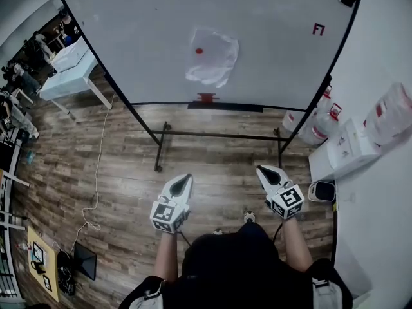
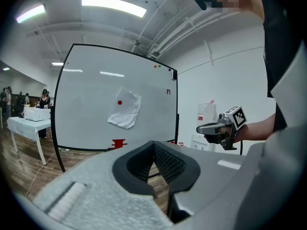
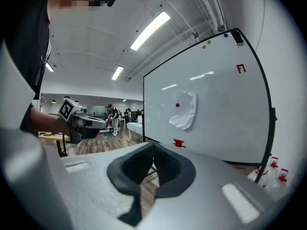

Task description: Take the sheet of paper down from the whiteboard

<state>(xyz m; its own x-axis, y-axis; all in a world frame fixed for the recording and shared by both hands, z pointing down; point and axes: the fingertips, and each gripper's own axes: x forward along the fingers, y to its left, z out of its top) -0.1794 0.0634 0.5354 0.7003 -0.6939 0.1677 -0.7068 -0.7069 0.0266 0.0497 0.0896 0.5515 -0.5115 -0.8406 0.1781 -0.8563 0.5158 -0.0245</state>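
Observation:
A crumpled white sheet of paper hangs on the whiteboard, pinned by a red magnet. Both grippers are held well short of the board, above the wooden floor. My left gripper is shut and empty, and so is my right gripper. The left gripper view has the paper ahead, beyond the closed tips, with the right gripper off to the side. In the right gripper view the paper lies ahead past the closed tips, and the left gripper is at the left.
The board stands on a black frame with legs and a crossbar. A red item sits on its lower rail. A white table is at the left. Bottles and boxes line the right wall. A cable runs across the floor.

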